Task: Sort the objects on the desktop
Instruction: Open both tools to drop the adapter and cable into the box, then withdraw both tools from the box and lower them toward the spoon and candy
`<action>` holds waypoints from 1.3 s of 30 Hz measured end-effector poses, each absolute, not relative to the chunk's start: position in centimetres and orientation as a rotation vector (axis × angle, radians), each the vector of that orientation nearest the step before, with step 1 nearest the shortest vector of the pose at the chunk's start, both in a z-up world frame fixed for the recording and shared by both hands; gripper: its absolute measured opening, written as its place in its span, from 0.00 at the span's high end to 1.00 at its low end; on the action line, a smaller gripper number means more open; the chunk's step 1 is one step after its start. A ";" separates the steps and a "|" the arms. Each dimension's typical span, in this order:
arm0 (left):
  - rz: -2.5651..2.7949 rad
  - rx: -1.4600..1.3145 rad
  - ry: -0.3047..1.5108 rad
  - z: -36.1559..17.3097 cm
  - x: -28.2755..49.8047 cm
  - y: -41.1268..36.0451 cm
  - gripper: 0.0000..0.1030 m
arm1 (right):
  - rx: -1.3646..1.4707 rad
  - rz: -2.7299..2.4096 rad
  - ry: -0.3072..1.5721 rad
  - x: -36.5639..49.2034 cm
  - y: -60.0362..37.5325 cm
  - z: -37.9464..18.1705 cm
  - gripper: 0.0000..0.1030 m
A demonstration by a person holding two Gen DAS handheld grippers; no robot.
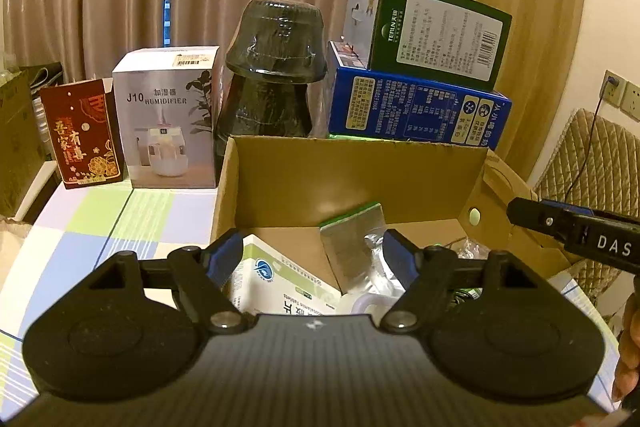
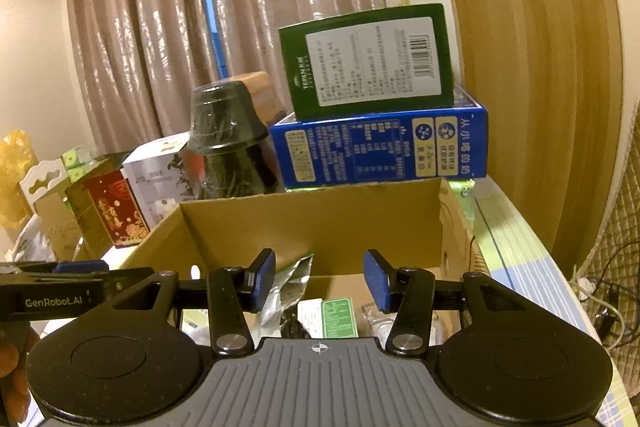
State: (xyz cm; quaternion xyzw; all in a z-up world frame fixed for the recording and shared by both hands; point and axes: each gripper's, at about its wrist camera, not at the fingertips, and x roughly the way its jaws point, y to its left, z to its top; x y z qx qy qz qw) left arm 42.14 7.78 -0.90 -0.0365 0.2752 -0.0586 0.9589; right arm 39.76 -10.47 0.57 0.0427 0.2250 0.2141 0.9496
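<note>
An open cardboard box point(image 1: 352, 175) stands on the table and holds a white medicine box point(image 1: 280, 287), a silver foil pouch point(image 1: 356, 243) and other small items. My left gripper point(image 1: 314, 251) is open and empty, over the box's near side. My right gripper point(image 2: 320, 277) is open and empty, also over the cardboard box point(image 2: 312, 223), above the foil pouch point(image 2: 292, 283) and a green-labelled packet point(image 2: 336, 319). The right gripper's arm shows at the right edge of the left wrist view point(image 1: 580, 231).
Behind the box stand a red carton point(image 1: 86, 139), a white humidifier box point(image 1: 168, 119), stacked dark bowls in wrap point(image 1: 272, 67), and a blue carton point(image 1: 416, 107) with a green box point(image 1: 436, 31) on it. The checked tablecloth point(image 1: 120, 219) lies left. Curtains hang behind.
</note>
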 end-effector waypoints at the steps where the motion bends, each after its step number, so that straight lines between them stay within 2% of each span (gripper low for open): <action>1: -0.119 -0.069 0.557 -0.9 42.0 7.8 0.29 | 0.085 0.438 0.457 39.7 -10.5 0.6 0.55; 7: -0.122 -0.036 0.553 -0.7 41.4 8.1 0.27 | 0.069 0.455 0.446 38.7 -10.7 0.7 0.54; 16: -0.130 0.032 0.561 -0.5 39.1 8.5 0.22 | 0.052 0.480 0.410 36.5 -10.9 1.1 0.46; 21: -0.127 0.058 0.544 0.2 37.5 8.8 0.22 | -0.025 0.514 0.386 34.4 -10.9 0.7 0.36; 34: -0.102 0.118 0.604 -1.3 30.8 12.0 0.21 | -0.086 0.632 0.495 29.3 -12.6 -1.4 0.35; 39: -0.135 0.164 0.605 -1.9 28.9 13.1 0.21 | -0.156 0.709 0.543 28.4 -11.4 -2.7 0.31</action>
